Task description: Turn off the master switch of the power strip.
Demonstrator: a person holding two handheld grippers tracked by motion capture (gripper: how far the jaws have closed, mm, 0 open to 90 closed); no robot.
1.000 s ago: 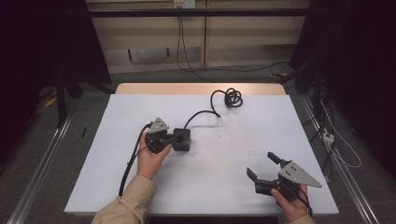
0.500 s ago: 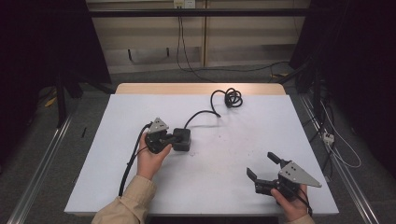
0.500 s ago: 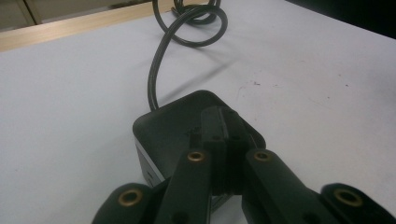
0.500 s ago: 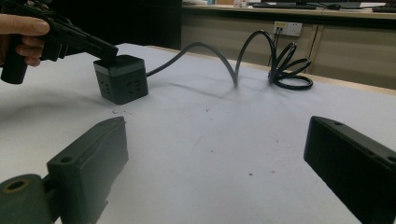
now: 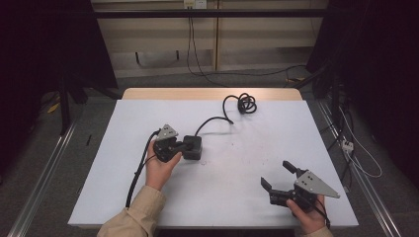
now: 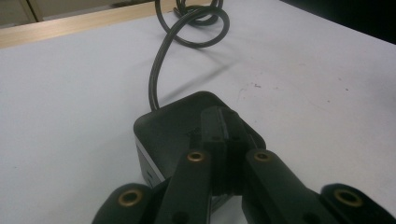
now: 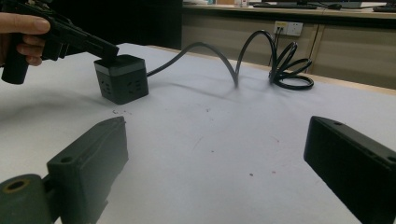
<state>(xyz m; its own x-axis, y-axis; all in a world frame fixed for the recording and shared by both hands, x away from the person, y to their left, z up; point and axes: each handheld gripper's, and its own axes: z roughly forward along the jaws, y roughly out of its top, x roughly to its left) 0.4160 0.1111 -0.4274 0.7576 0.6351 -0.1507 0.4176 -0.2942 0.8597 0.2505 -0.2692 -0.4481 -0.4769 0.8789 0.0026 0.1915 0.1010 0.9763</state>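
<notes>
A black cube power socket (image 5: 196,149) sits left of the table's middle, and its black cord (image 5: 215,120) runs back to a coil (image 5: 244,103) near the far edge. My left gripper (image 5: 184,146) is shut, with nothing between its jaws. In the left gripper view its closed tips (image 6: 223,125) rest on the top face of the cube (image 6: 163,130). The right gripper view shows that same gripper (image 7: 109,50) touching the top of the cube (image 7: 122,81). My right gripper (image 5: 277,175) stands open near the front right, well apart from the cube, with nothing held (image 7: 219,140).
The white table top (image 5: 247,148) has bare room between the cube and the right gripper. The coiled cord (image 7: 286,65) lies near the far wooden edge (image 5: 197,94). Dark floor and metal rails flank the table, and loose cables lie at the right (image 5: 348,143).
</notes>
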